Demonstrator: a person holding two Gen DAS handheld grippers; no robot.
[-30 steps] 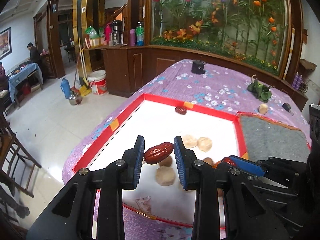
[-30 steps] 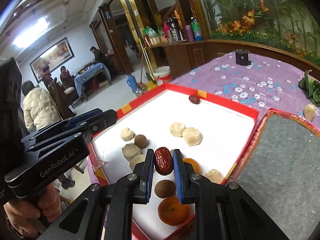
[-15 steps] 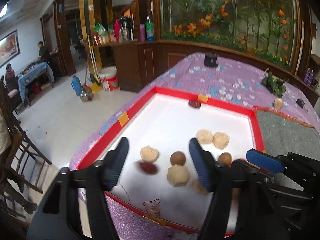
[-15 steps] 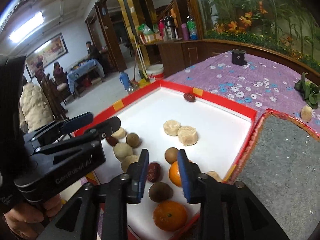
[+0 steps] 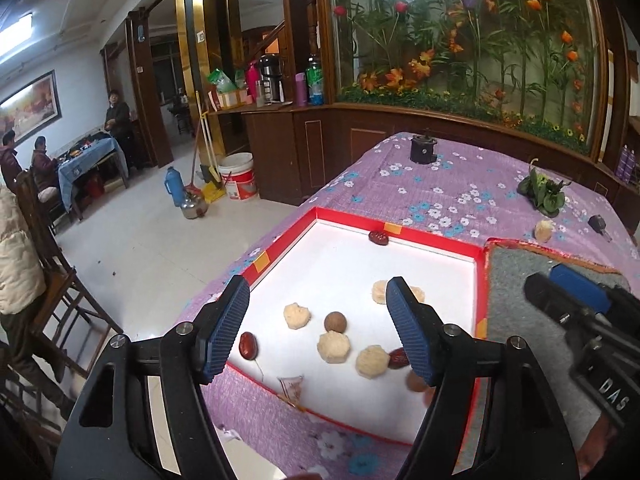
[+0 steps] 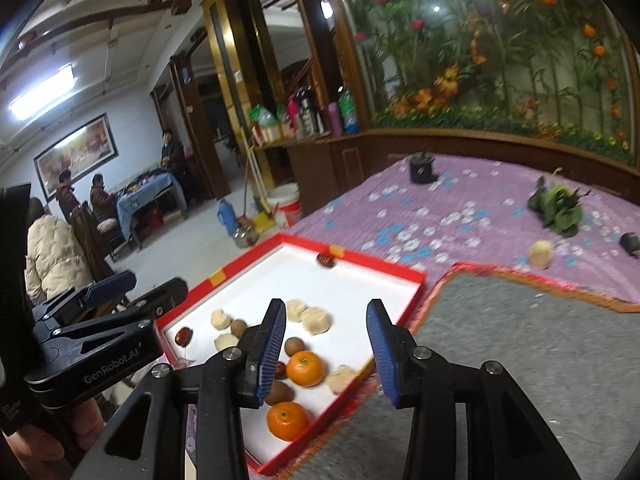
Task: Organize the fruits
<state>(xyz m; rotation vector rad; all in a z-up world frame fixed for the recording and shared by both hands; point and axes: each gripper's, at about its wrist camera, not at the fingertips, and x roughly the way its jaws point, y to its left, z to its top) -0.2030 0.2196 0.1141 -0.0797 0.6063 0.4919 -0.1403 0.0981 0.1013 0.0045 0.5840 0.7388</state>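
1. Left gripper (image 5: 316, 326): fingers opening, nothing gripped; held above the red-rimmed tray (image 5: 432, 236), lower centre of frame.
2. Right gripper (image 6: 326, 354): fingers opening, nothing gripped.
3. Red date (image 5: 248, 346) is seen lying in tray, by left finger.
4. Two oranges (image 6: 305, 368) are seen in tray's near corner, lower centre.

The left gripper (image 5: 316, 326) points down at a slant, its blue-padded jaws opening wide with nothing pinched between them. The right gripper (image 6: 326, 346) tilts down likewise, jaws opening and empty. A hand (image 6: 60, 432) grips the left gripper's handle from below.
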